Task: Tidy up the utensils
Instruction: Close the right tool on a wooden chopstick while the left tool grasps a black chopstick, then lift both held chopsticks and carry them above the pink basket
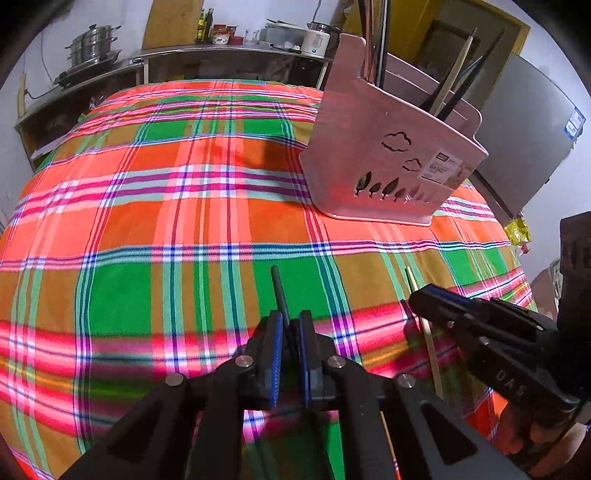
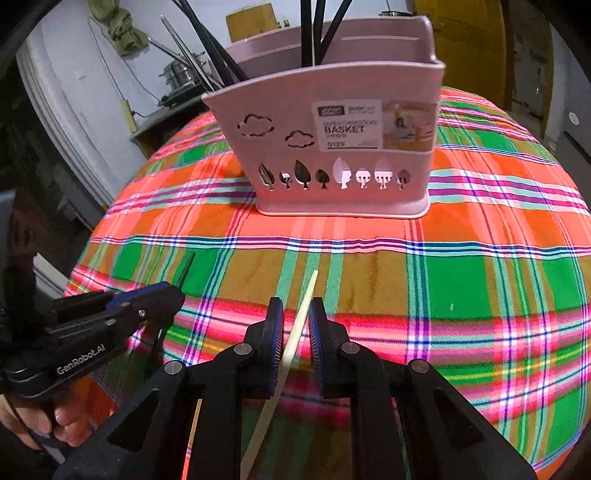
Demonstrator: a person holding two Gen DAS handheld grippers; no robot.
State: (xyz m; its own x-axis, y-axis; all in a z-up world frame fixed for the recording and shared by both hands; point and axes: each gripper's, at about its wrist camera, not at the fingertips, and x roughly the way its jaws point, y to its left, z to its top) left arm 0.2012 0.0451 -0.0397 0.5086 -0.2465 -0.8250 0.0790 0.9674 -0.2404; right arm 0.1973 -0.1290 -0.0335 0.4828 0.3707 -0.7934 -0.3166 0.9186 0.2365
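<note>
My left gripper (image 1: 291, 315) is shut on a black chopstick (image 1: 277, 284) whose tip juts forward over the plaid tablecloth (image 1: 147, 221). My right gripper (image 2: 295, 306) is shut on a pale wooden chopstick (image 2: 308, 295) that crosses its jaws at a slant. A pink utensil basket (image 2: 332, 122) with cloud and tree cut-outs stands upright ahead, with several black chopsticks (image 2: 317, 33) and a pale one upright in it. The two grippers are side by side near the table's front, short of the basket. The left gripper (image 2: 177, 290) shows at the left of the right wrist view, the right gripper (image 1: 417, 295) at the right of the left wrist view.
The table's rounded edges fall away on the left (image 2: 92, 240) and on the right (image 1: 517, 258). A counter with steel pots (image 1: 92, 44) and bottles runs behind the table. A grey fridge (image 1: 524, 129) stands behind the basket. A hand (image 2: 48, 424) grips the left tool's handle.
</note>
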